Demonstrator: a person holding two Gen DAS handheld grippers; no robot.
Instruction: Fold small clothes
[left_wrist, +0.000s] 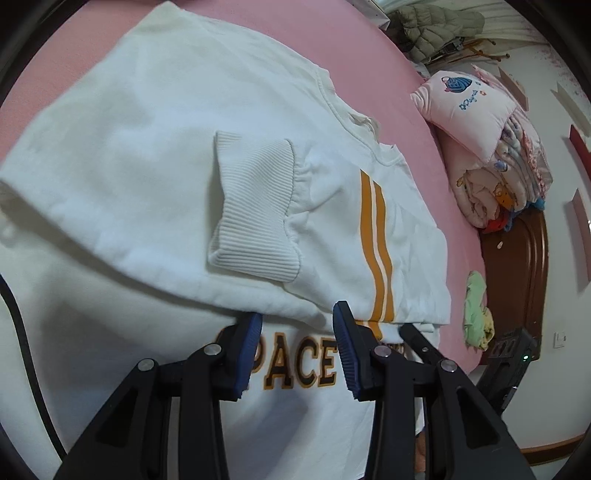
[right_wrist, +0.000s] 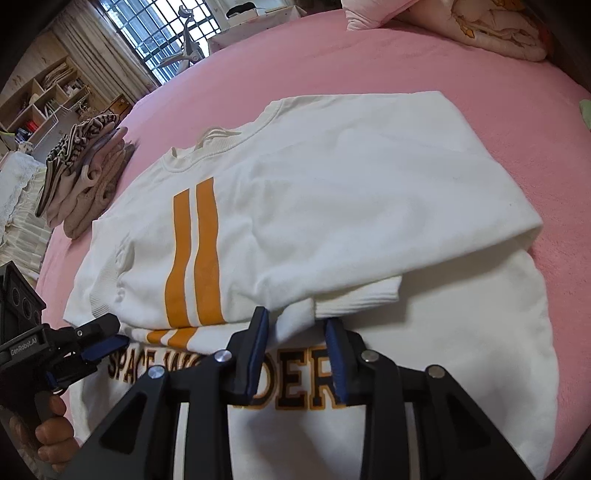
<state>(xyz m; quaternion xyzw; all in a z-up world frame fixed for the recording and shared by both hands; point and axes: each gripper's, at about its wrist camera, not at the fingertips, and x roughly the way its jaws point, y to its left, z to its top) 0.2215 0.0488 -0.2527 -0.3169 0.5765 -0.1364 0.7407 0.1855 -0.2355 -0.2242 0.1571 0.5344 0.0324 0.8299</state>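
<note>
Ahead of both your tongs spreads the pink bed sheet (right_wrist: 406, 66), and on it, directly under and in front of your fingers, lies the white sweatshirt (right_wrist: 351, 177). Both its sleeves are folded in across the chest. The orange double stripe (right_wrist: 194, 254) runs down the sleeve just left of your right gripper (right_wrist: 297, 354); the ribbed cuff (left_wrist: 255, 206) of the other sleeve lies just beyond your left gripper (left_wrist: 297, 349). Dark lettering edged in orange (right_wrist: 295, 384) shows on the chest beneath both pairs of fingers.

Farther off to the left of your right gripper, a pile of folded clothes (right_wrist: 88, 173) sits on the sheet. Far right of your left gripper, folded quilts and a pink pillow (left_wrist: 480, 147) are stacked near the wooden headboard (left_wrist: 517, 288), with a small green cloth (left_wrist: 476, 310) lying nearer.

Your left gripper stands open with a wide gap, fingers low over the sweatshirt and gripping nothing. Your right gripper is likewise spread wide, tips at the folded sleeve's edge, holding nothing.
</note>
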